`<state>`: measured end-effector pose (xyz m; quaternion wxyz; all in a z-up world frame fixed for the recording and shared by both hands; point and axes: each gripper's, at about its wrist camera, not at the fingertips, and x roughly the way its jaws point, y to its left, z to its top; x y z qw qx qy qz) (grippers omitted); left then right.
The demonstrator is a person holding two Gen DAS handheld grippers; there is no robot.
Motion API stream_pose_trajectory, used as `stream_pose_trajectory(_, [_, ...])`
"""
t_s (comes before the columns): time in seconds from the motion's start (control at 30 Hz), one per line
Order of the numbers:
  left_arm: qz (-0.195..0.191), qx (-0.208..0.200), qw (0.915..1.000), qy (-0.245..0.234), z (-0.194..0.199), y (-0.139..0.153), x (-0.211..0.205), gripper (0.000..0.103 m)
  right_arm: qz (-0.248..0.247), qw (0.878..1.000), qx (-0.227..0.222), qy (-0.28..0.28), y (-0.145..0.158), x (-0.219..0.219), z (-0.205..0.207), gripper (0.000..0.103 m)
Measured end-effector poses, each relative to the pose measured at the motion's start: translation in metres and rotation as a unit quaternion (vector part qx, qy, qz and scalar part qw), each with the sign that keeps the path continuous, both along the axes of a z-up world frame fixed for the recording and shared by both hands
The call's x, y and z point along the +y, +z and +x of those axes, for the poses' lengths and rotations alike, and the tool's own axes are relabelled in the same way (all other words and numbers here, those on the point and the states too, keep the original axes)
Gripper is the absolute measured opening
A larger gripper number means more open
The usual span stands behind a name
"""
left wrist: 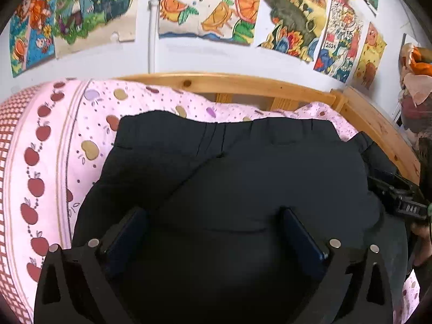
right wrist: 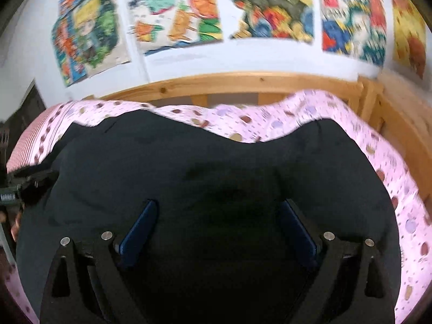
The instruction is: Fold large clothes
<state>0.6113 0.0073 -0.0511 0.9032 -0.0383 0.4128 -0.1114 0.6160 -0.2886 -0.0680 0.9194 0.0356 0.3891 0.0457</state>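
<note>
A large black garment [left wrist: 243, 167], with an elastic waistband at its far edge, lies spread on a bed with a pink fruit-print sheet [left wrist: 81, 124]. It also fills the middle of the right wrist view [right wrist: 216, 162]. My left gripper [left wrist: 213, 216] is open, its blue pads [left wrist: 127, 232] wide apart just above the black cloth. My right gripper [right wrist: 218, 210] is open too, its blue pads [right wrist: 140, 226] spread over the cloth. The right gripper's body shows at the right edge of the left wrist view [left wrist: 405, 202]; the left one shows at the left edge of the right wrist view [right wrist: 24, 186].
A wooden bed frame [left wrist: 243, 83] runs along the far side and the right [right wrist: 391, 113]. A white wall with colourful posters [left wrist: 210, 8] stands behind it. A pile of cloth [left wrist: 415, 81] sits at the far right.
</note>
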Motion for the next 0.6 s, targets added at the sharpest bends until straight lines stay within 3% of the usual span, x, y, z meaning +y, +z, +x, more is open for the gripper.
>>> stream_pose_trajectory(0.3, [-0.027,0.024,0.9993,-0.007,0.009,-0.018,-0.001,0.103,0.046,0.999,0.009,-0.019,-0.027,-0.019,0.011,0.090])
stream_pose_trajectory(0.6, [-0.034,0.020,0.9991,-0.015,0.005,-0.023,-0.004,0.103,0.066,0.998,-0.012,-0.020,-0.040,-0.024,0.004,0.090])
